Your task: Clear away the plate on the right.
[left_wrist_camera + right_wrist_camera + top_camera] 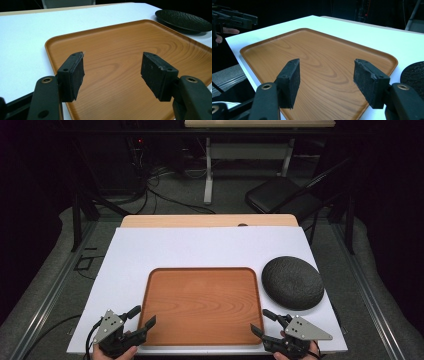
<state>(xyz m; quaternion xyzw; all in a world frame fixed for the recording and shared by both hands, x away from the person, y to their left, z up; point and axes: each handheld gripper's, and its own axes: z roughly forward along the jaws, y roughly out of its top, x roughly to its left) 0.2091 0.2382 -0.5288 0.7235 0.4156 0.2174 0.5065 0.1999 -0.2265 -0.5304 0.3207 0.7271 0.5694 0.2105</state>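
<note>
A dim room surrounds a white worktop (200, 247). A wooden tray (202, 305) lies ahead of and between both sets of jaws. The left gripper (143, 320) and right gripper (264, 324) each hold their jaws apart, gripping nothing. A black textured plate (293, 282) sits just beyond the right jaws.

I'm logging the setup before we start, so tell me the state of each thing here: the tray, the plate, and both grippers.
Wooden tray: flat on the white table top, empty.
Black plate: beside the tray's right edge, nothing on it.
Left gripper: open, holding nothing.
Right gripper: open, holding nothing.
</note>
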